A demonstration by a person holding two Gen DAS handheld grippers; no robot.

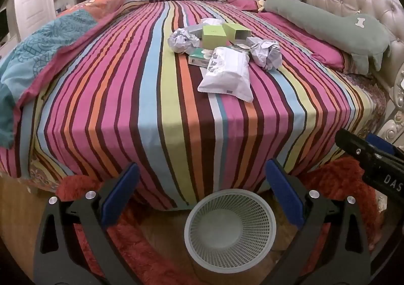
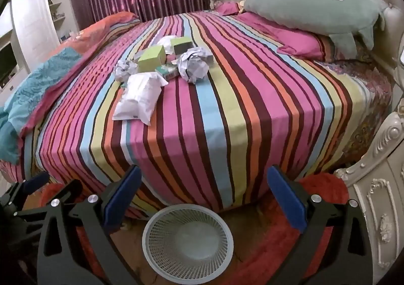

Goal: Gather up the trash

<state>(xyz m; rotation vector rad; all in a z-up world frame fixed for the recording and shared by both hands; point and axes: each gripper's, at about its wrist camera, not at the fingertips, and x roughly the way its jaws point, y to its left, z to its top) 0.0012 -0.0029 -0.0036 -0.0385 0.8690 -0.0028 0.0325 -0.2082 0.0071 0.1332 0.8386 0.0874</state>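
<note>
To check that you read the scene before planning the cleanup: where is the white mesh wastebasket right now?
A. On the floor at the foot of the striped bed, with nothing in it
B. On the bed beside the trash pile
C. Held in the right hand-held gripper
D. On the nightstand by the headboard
A: the wastebasket stands on the floor below the striped bed, its inside bare, while the trash pile lies on the bed.

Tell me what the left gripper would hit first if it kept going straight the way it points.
Probably the striped bedspread hanging over the bed's side; the open left gripper aims there, above the basket and short of the trash pile. Depth is uncertain.
</note>
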